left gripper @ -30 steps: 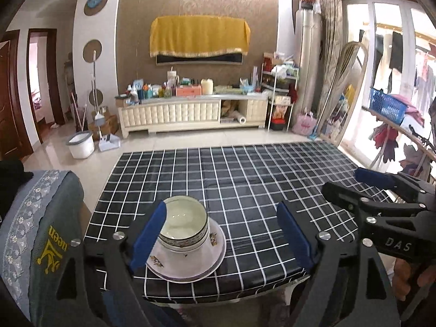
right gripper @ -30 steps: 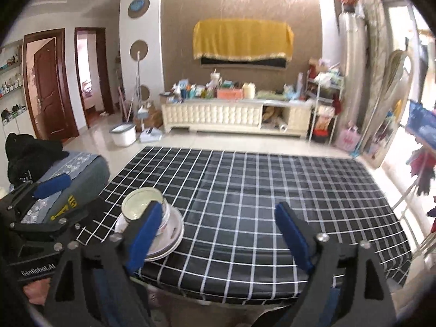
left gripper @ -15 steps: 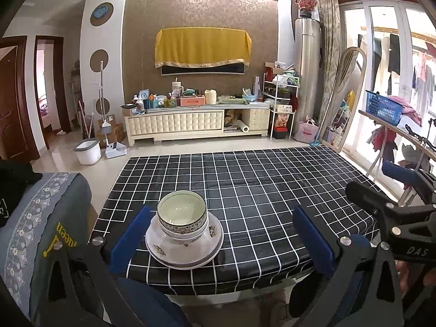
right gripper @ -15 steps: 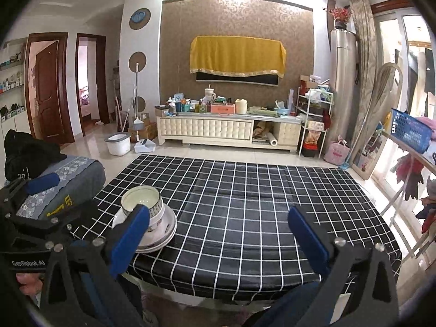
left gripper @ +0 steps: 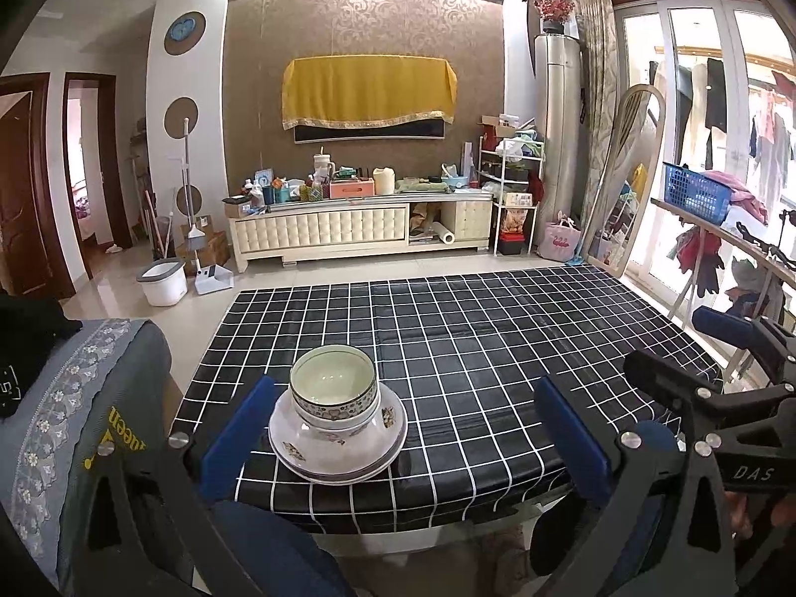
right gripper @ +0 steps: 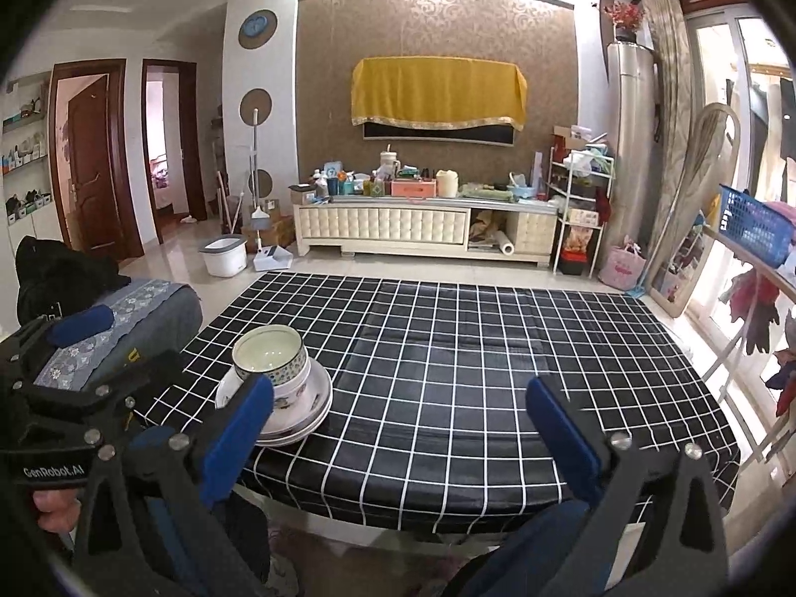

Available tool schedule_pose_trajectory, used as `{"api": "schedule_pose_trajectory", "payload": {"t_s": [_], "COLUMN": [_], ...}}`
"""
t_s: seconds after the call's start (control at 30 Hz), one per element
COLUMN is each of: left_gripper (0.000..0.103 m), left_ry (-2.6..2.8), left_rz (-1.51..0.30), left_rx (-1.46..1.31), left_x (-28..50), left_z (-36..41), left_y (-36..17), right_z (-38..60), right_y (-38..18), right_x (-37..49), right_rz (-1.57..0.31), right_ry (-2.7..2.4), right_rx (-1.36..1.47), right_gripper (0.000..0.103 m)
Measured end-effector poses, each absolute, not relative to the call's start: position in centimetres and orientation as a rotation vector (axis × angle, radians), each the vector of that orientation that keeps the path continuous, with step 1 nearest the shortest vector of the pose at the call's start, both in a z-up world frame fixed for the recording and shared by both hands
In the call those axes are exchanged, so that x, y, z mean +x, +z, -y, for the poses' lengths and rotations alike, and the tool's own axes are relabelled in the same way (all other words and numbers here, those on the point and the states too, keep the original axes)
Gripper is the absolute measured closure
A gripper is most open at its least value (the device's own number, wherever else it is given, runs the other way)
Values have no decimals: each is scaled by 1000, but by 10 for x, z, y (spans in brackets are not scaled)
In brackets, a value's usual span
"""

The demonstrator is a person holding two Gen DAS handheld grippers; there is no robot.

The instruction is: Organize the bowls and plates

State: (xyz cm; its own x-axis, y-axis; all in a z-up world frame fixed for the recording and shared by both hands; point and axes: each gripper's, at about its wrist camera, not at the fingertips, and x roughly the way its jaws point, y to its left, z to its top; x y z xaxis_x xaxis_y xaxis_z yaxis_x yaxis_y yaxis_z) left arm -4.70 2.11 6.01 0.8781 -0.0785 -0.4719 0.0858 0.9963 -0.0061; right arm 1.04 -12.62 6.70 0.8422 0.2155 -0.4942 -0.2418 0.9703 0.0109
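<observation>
Both grippers, left [left gripper: 405, 435] and right [right gripper: 398, 425], gape empty. Near the table's [left gripper: 497, 348] front-left edge, the stacked bowls [left gripper: 333, 388] and plates [left gripper: 338, 452] look heavy, slick, breakable; grip the rims.

Both wrist cameras sat low at the near edge of the table [left gripper: 472, 348], angled slightly downward and facing the far wall with the TV cabinet [left gripper: 358, 234]. The left view looked from nearer the left corner, with the stacked bowls and plates [left gripper: 338, 423] close ahead. The right view looked from further right, with that stack [right gripper: 278, 388] at its left. Both shared the checked tabletop, cabinet and balcony doors [left gripper: 696, 149].
</observation>
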Motion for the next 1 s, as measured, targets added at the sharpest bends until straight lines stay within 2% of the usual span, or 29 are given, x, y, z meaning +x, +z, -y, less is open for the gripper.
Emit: {"api": "schedule_pose_trajectory", "payload": {"t_s": [1.0], "left_gripper": [0], "left_ry": [-79], "left_rz": [-502], "left_rx": [14], "left_x": [-52], "left_z": [-24], "left_y": [56], "right_z": [133], "right_y": [67], "right_x": [8], "right_rz": [-530], "right_ry": [261], "right_rx": [-25], "right_gripper": [1]}}
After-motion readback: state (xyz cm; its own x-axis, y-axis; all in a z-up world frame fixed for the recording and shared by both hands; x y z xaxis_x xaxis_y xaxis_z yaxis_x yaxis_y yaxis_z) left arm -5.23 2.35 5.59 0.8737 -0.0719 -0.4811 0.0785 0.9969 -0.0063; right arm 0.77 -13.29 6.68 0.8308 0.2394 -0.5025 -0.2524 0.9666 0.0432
